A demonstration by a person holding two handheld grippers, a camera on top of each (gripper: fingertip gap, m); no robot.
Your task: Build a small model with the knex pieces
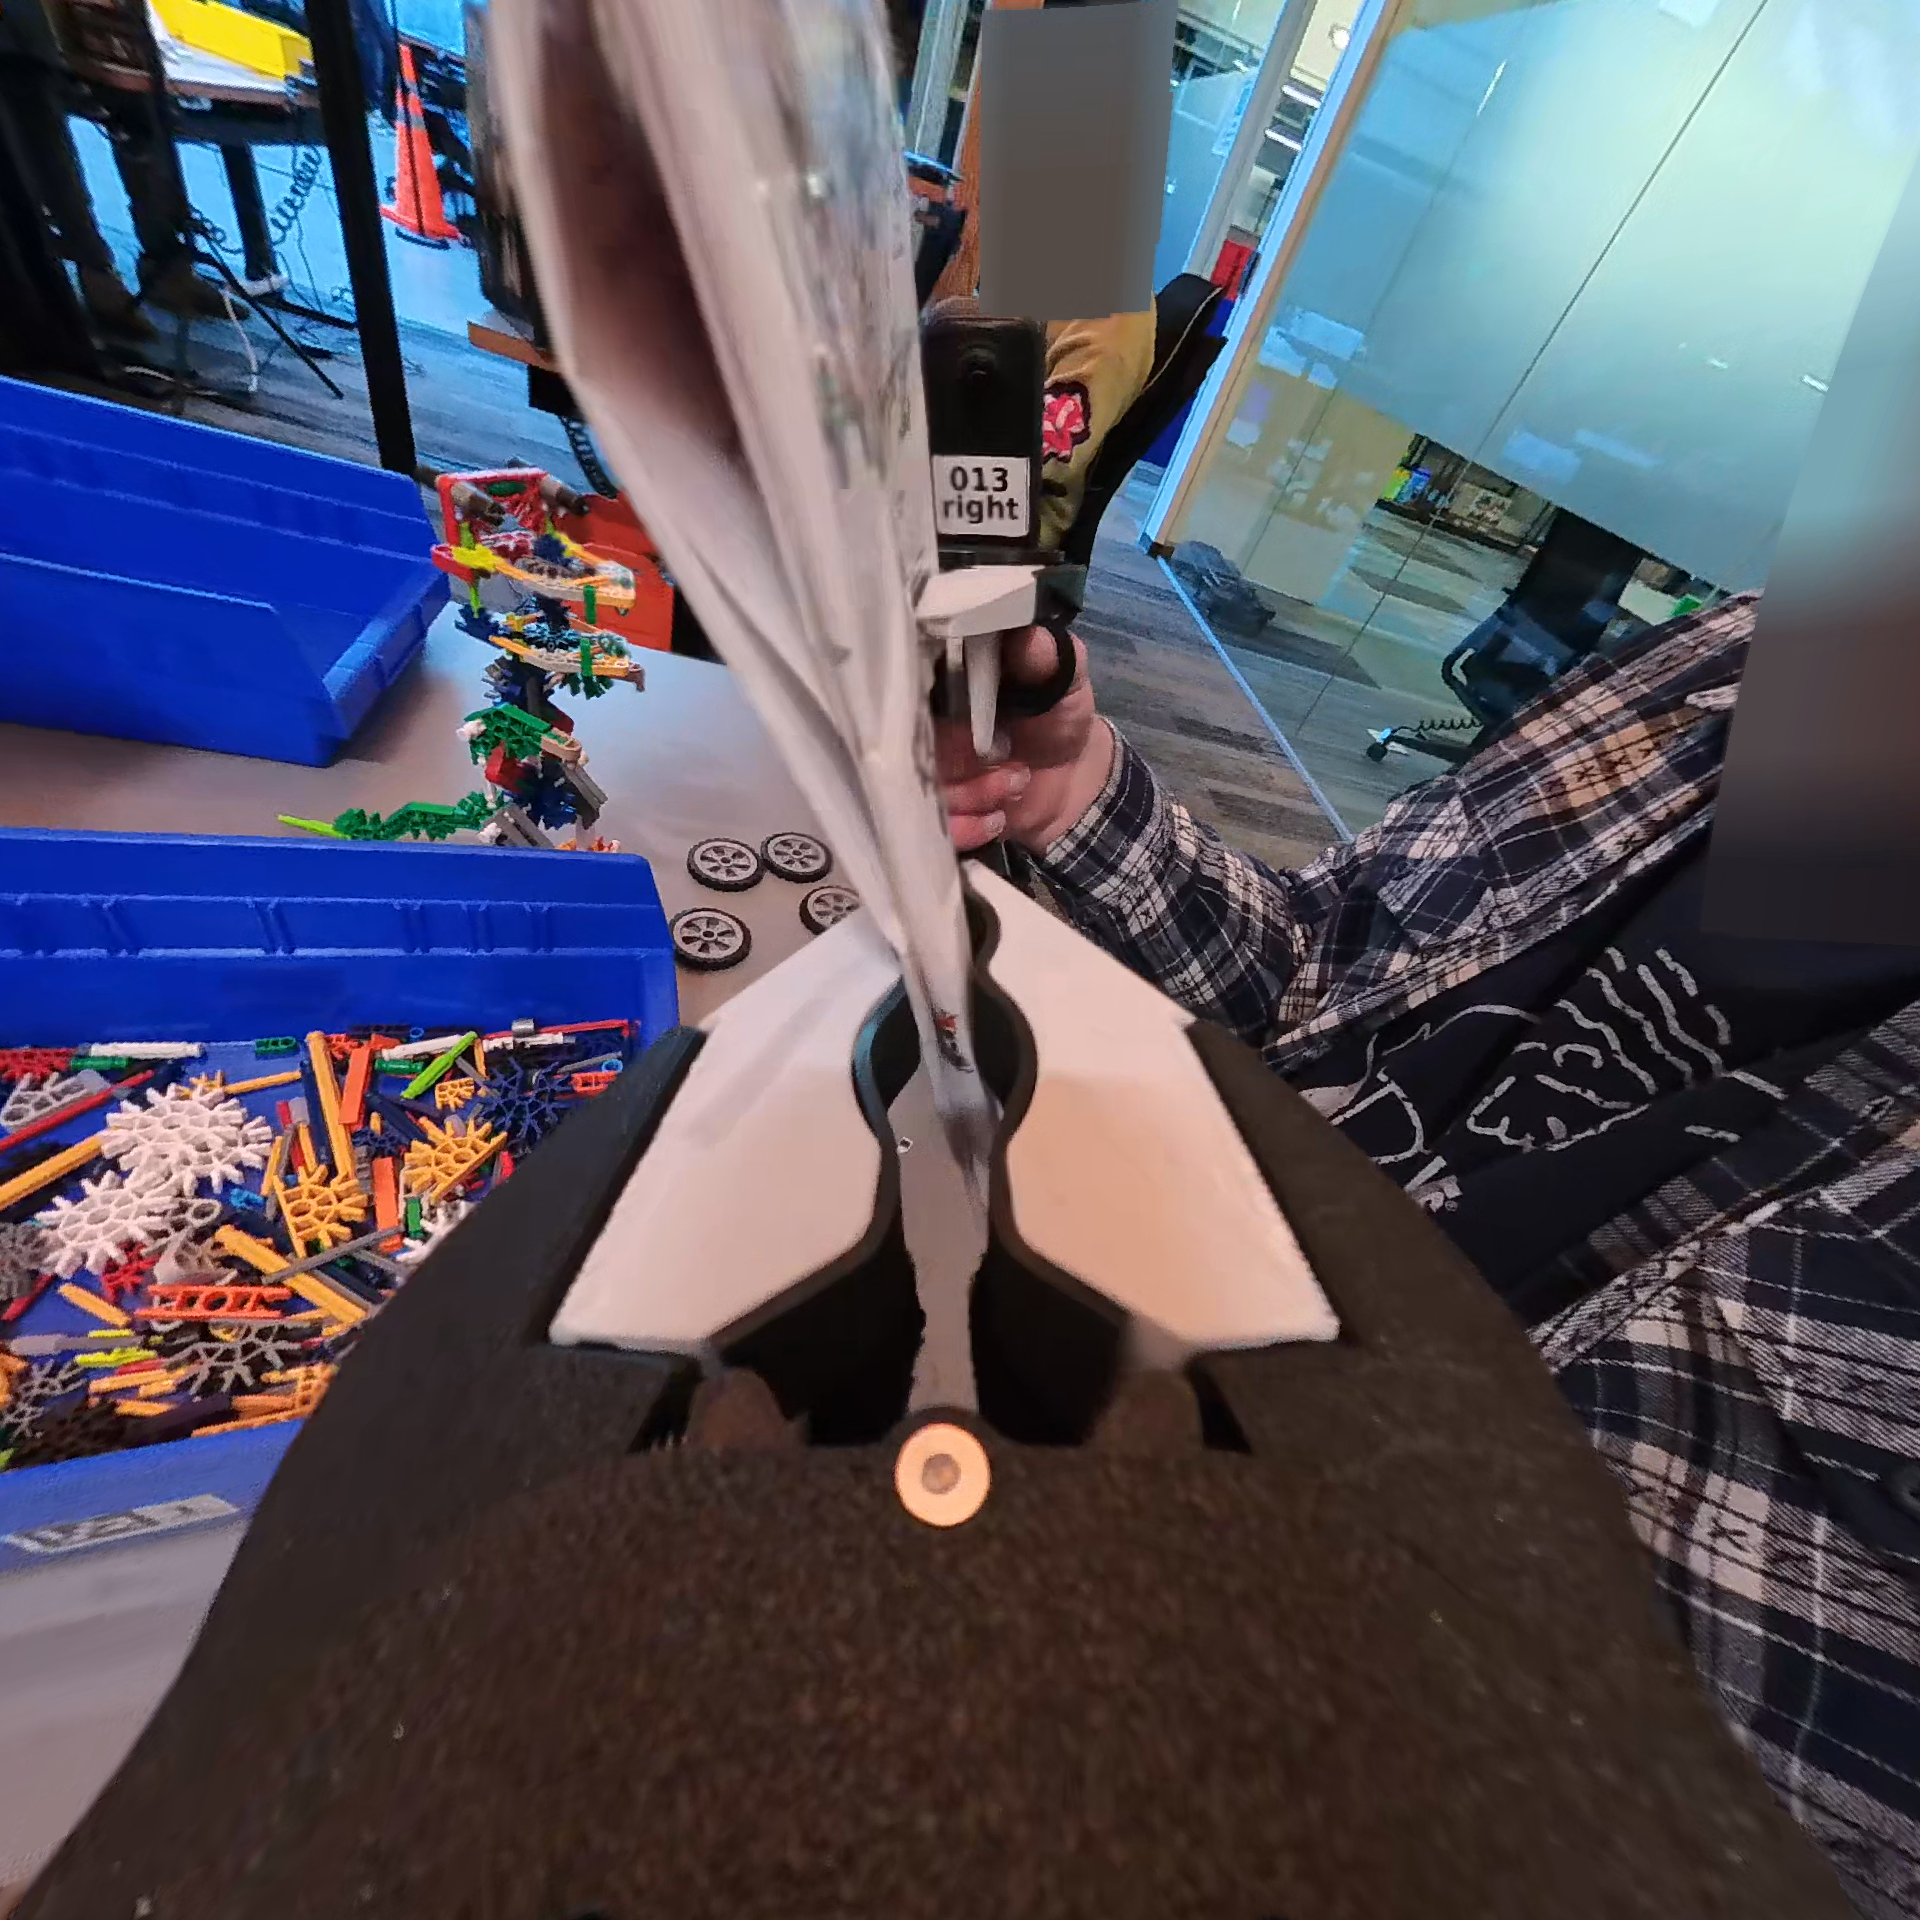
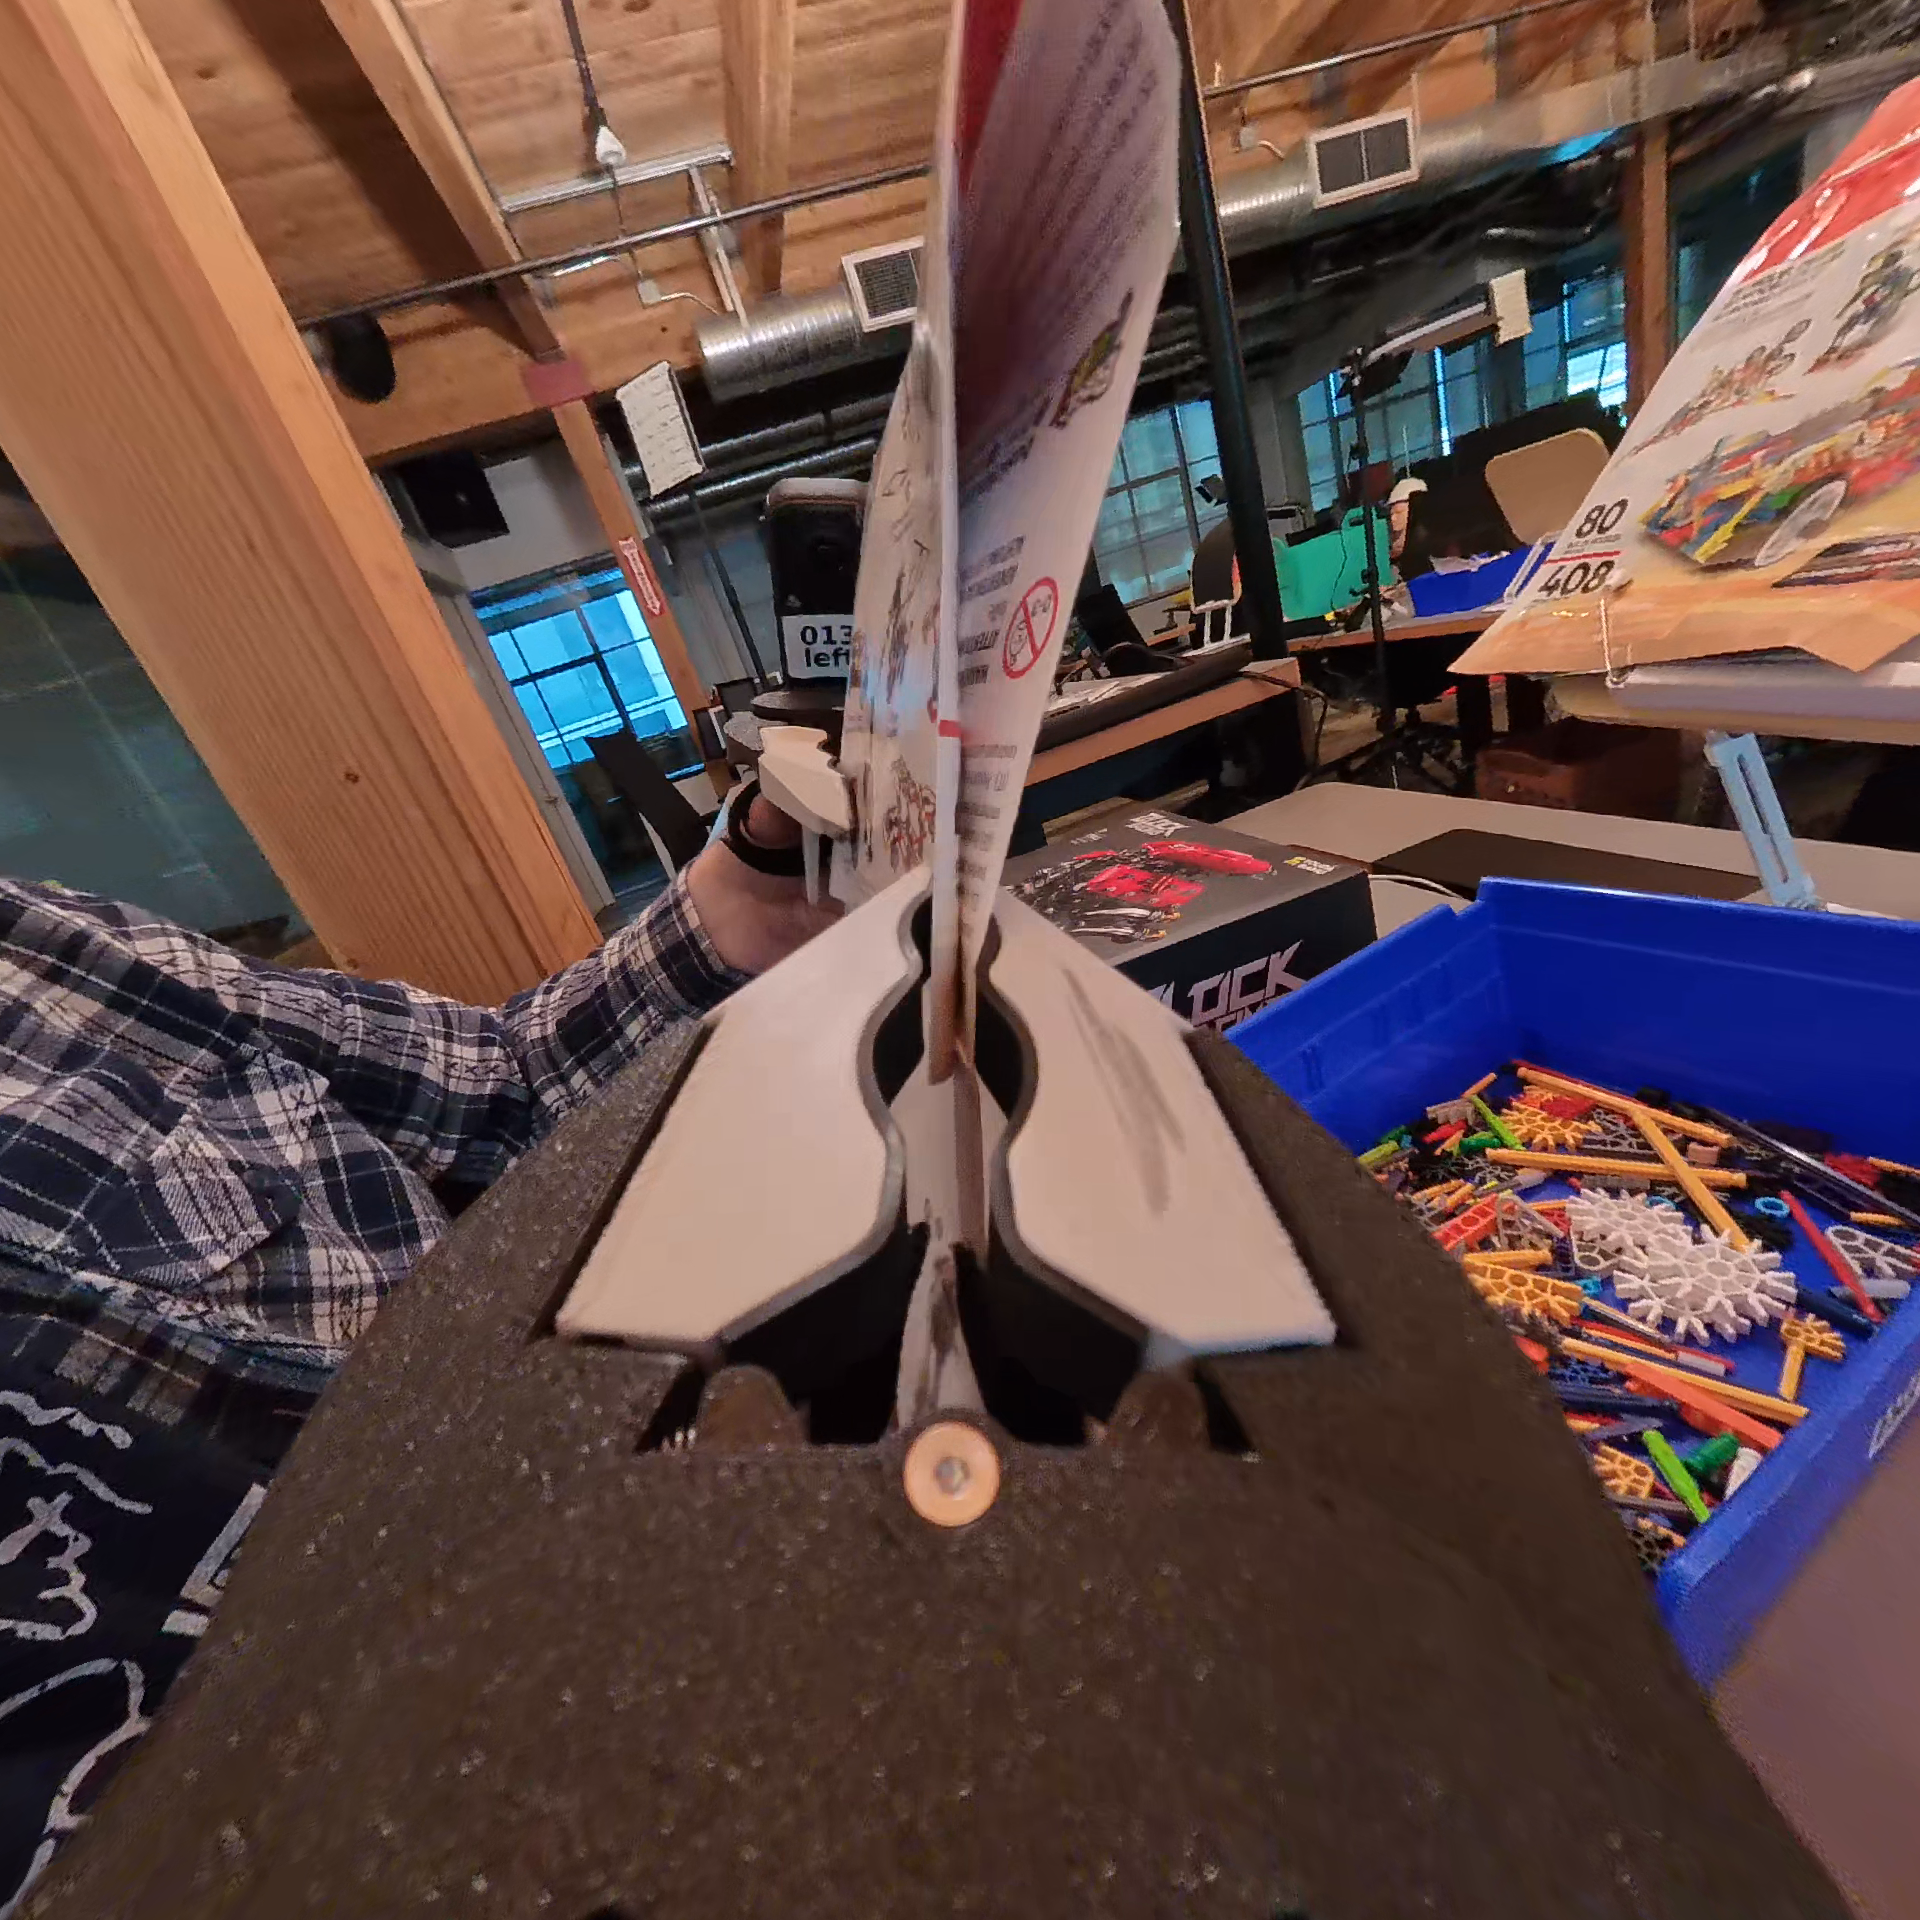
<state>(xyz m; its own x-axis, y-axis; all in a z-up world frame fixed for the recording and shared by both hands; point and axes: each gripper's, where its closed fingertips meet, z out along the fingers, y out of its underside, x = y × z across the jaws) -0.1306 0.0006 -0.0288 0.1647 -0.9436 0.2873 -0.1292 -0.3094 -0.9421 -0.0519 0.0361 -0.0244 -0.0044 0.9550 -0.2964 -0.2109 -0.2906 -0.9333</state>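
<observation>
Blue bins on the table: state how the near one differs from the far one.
The near blue bin is heaped with colourful construction-toy rods and snowflake connectors; no contents show in the far blue bin. The near blue bin sits beside the left gripper; the far blue bin lies beyond it, next to the toy tower. Both are the same blue plastic with ribbed walls.

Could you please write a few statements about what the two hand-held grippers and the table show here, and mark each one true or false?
1. The left hand-held gripper is shut on the printed booklet. True.
2. The right hand-held gripper is open and holds nothing. False: it too is shut on an edge of the booklet.
3. The blue bin holds loose, many-coloured construction pieces. True.
4. The four small wheels lie inside the blue bin. False: they lie on the grey table, beside the bin.
5. A tall model of coloured pieces stands on the table. True.
</observation>
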